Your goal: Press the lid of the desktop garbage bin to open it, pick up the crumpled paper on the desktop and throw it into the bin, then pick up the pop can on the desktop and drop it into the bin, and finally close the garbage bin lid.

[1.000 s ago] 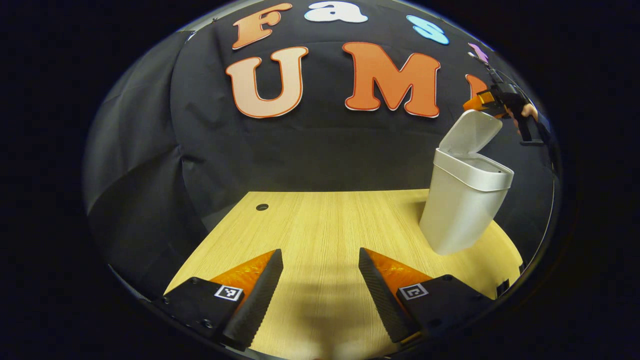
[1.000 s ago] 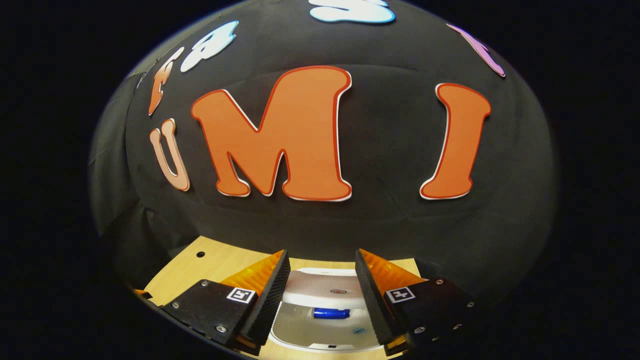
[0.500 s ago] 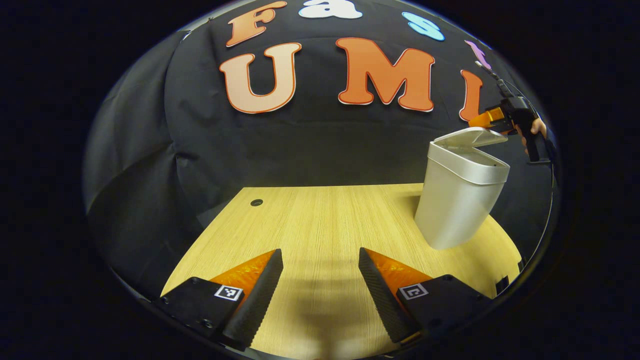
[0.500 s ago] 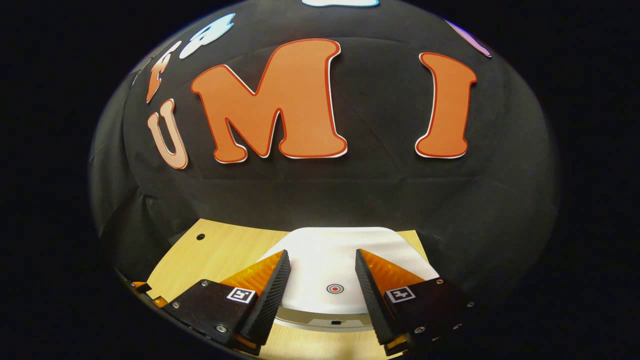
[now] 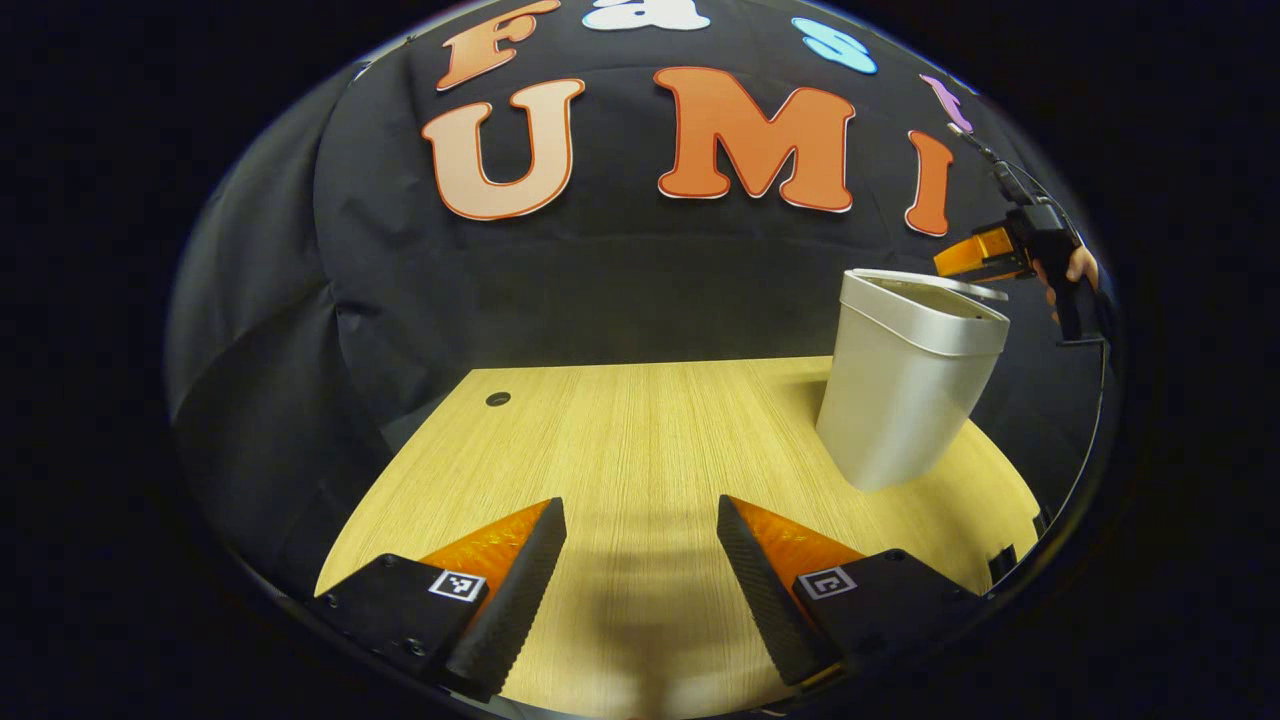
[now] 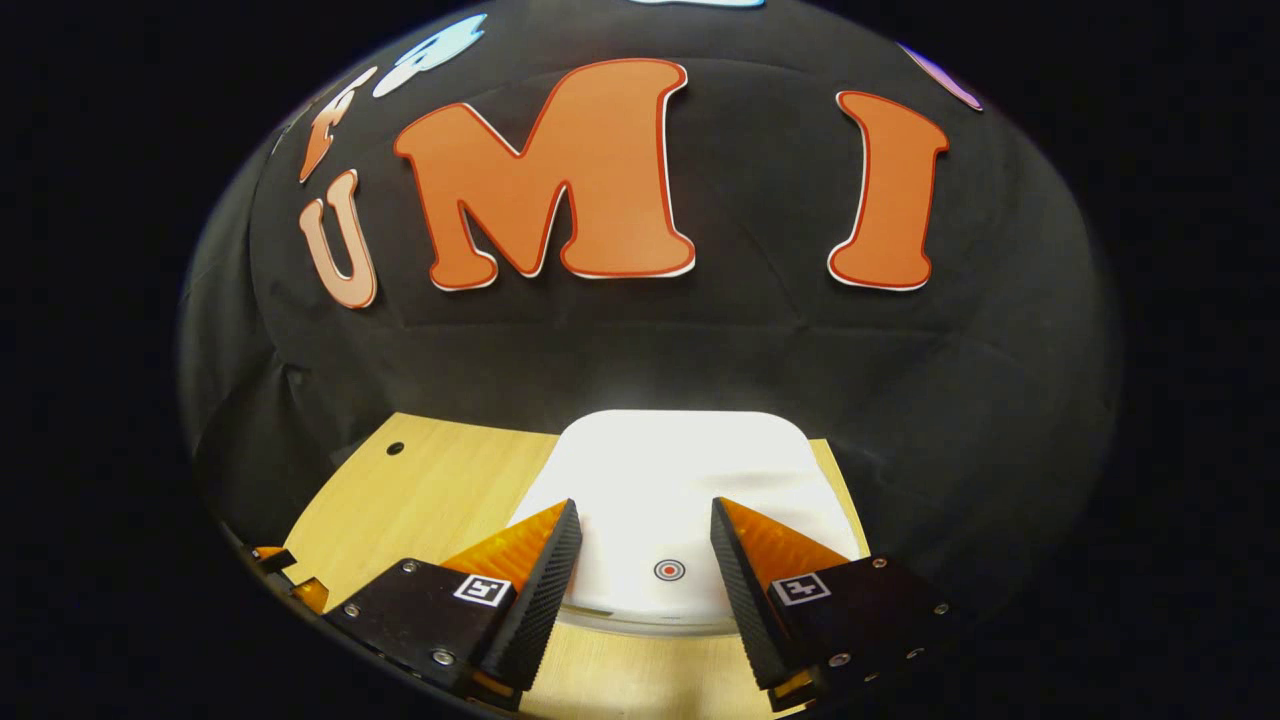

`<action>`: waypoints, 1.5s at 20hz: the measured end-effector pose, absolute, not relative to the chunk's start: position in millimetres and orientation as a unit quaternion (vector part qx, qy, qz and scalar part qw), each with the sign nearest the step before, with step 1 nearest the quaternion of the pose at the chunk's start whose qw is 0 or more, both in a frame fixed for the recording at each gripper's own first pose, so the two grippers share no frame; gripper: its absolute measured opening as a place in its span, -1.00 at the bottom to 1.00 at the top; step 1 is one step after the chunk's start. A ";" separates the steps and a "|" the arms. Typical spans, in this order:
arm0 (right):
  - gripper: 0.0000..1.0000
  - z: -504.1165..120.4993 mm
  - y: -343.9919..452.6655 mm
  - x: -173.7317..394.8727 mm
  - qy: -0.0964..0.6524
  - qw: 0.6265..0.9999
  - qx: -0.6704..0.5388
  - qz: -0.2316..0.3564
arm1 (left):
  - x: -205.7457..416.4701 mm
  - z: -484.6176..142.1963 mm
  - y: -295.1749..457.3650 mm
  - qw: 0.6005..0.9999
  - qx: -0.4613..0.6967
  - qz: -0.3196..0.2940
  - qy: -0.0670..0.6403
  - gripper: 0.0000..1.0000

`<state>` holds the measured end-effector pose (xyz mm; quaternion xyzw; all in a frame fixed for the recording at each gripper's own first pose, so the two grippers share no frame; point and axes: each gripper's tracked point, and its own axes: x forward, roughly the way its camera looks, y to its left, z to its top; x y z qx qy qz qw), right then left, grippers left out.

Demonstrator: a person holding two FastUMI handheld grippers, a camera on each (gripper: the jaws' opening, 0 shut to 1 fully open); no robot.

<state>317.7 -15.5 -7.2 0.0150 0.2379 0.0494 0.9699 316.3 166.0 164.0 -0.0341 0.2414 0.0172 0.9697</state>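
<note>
Worktop [image 5: 640, 440]: we see bare wood across the middle and near edge, with no paper or can left on it.
Bin [image 5: 900, 400]: it stands near the far right corner of the worktop, upright.
Lid [image 6: 680, 480]: a second ago we see it raised with a blue can visible inside; half a second ago it is nearly down; now it lies flat on the rim, so we judge the closing step done or all but done.
Right tool [image 6: 640, 560]: its fingers are spread and empty, poised just above the lid's near edge; we cannot tell whether they touch it.
Left tool [image 5: 640, 580]: spread, holding nothing, low over the worktop's near edge, well apart from the bin.
Red mark [image 6: 669, 571]: it sits on the lid between the right tool's fingers.
</note>
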 end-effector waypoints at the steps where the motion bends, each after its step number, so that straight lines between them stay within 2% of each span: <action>1: 0.60 -10.6 -15.0 315.0 0.240 0.970 0.011 0.049 | 316.6 163.6 165.9 0.969 -0.035 0.017 0.243 0.95; 9: 0.56 -16.1 -19.7 298.7 0.232 0.971 0.012 0.049 | 319.1 159.2 161.7 0.967 -0.032 0.014 0.252 0.95; 21: 0.31 -24.9 -22.3 288.3 0.215 0.976 0.001 0.034 | 322.1 157.3 147.0 0.964 -0.022 -0.002 0.265 0.95; 22: 0.22 -26.7 -21.6 288.5 0.216 0.976 -0.002 0.034 | 322.9 157.0 144.8 0.964 -0.020 -0.004 0.265 0.95; 23: 0.31 -27.4 -21.7 289.2 0.218 0.975 -0.001 0.033 | 323.4 158.3 142.8 0.964 -0.019 -0.005 0.265 0.95; 25: 0.31 -29.2 -20.9 287.5 0.222 0.974 0.007 0.035 | 325.9 160.5 140.0 0.965 -0.016 -0.008 0.262 0.95; 27: 0.21 -27.8 -20.0 288.5 0.220 0.975 0.007 0.036 | 328.2 163.8 138.5 0.966 -0.016 -0.007 0.259 0.95; 30: 0.20 -25.6 -20.8 287.7 0.206 0.978 -0.003 0.035 | 333.3 175.0 141.0 0.969 -0.014 -0.004 0.247 0.95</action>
